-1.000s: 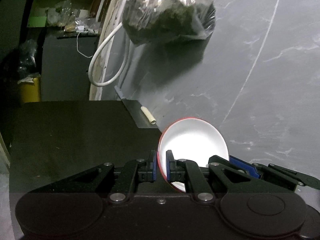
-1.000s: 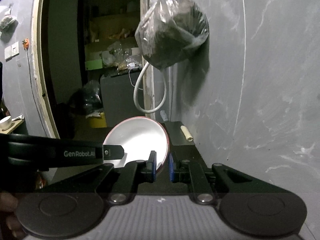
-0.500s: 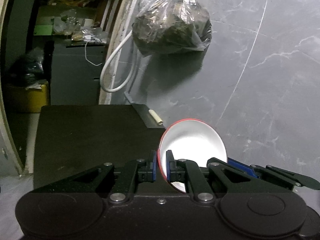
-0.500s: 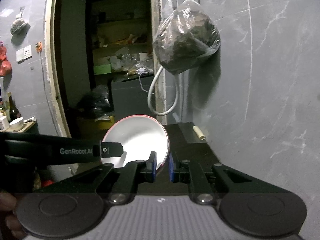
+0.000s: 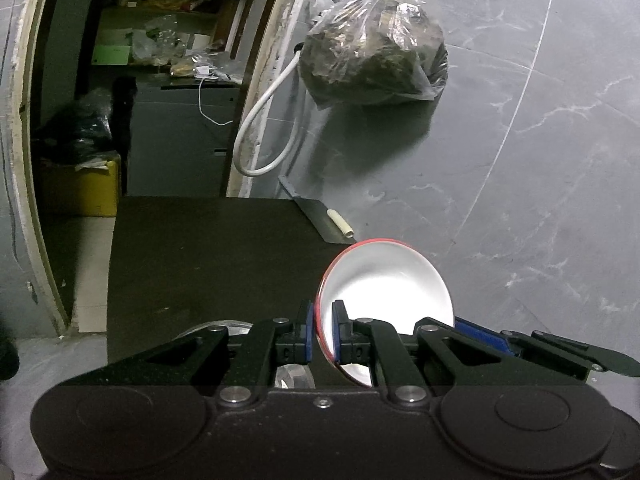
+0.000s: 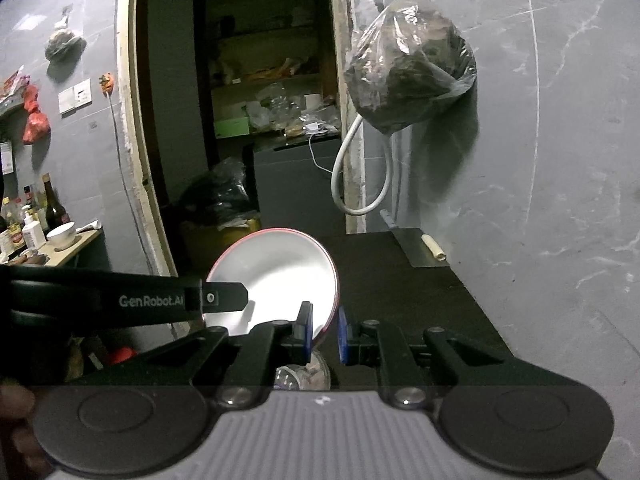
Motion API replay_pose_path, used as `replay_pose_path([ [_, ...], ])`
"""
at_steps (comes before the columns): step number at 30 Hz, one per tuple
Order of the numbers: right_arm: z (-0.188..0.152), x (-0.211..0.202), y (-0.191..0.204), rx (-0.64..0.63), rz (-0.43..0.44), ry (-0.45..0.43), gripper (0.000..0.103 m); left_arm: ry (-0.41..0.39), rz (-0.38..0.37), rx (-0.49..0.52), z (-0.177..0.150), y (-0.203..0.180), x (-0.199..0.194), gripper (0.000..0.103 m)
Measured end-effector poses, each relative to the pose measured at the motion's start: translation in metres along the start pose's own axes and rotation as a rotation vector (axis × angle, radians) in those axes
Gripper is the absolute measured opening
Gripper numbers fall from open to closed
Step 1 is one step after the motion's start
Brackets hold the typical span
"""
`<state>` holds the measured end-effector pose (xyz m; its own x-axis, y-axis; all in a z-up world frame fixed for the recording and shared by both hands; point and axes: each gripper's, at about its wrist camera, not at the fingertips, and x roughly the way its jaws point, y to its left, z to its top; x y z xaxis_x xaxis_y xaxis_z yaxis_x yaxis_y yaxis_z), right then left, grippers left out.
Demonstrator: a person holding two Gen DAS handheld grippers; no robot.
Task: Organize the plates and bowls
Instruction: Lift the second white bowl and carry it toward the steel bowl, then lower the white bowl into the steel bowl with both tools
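You held both tools clamped on one red-rimmed bowl [image 5: 386, 280] (left tool [image 5: 322, 330], right tool [image 6: 324, 332]) above the bench [image 5: 208, 264].

You are working in dim light. The bowl [image 5: 386, 280] between your left claw [image 5: 321, 332] tips is the brightest thing in view: its white inside glares out and loses all detail. Ahead of the claw the table [image 5: 208, 264] is almost black, with no texture to read. The bag [image 5: 374, 64] up ahead throws a soft, wide shadow on the wall [image 5: 540, 160] below and to its right, so light comes from above and left. The doorway [image 6: 260, 92] ahead of your right claw [image 6: 323, 330] is murky, its shelves grainy. Both views bend hard at the edges: door frames and wall seams curve, and the corners go black. The claw bodies near the lens are dark and a little soft.
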<state>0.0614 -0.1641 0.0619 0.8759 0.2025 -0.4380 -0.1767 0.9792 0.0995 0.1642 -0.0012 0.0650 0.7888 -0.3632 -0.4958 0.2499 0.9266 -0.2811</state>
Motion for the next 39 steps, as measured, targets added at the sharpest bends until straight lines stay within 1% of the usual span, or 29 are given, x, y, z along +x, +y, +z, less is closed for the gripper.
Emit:
replay_pose_path([
  [6, -0.004, -0.004, 0.001, -0.003, 0.005, 0.015, 0.014, 0.004, 0.000, 0.000, -0.003, 0.000, -0.004, 0.008],
  [15, -0.014, -0.010, 0.000, -0.010, 0.026, 0.048, 0.014, 0.028, 0.004, -0.001, -0.018, -0.001, -0.012, 0.009],
  [19, -0.024, -0.013, -0.002, -0.010, 0.043, 0.079, 0.014, 0.059, 0.007, -0.008, -0.029, 0.000, -0.013, 0.008],
  [30, -0.053, -0.018, -0.004, -0.011, 0.089, 0.178, 0.014, 0.175, 0.022, -0.020, -0.065, 0.005, -0.018, 0.009],
  [39, -0.075, -0.017, 0.001, -0.012, 0.147, 0.285, 0.014, 0.261, 0.041, -0.042, -0.093, 0.018, -0.025, 0.009],
])
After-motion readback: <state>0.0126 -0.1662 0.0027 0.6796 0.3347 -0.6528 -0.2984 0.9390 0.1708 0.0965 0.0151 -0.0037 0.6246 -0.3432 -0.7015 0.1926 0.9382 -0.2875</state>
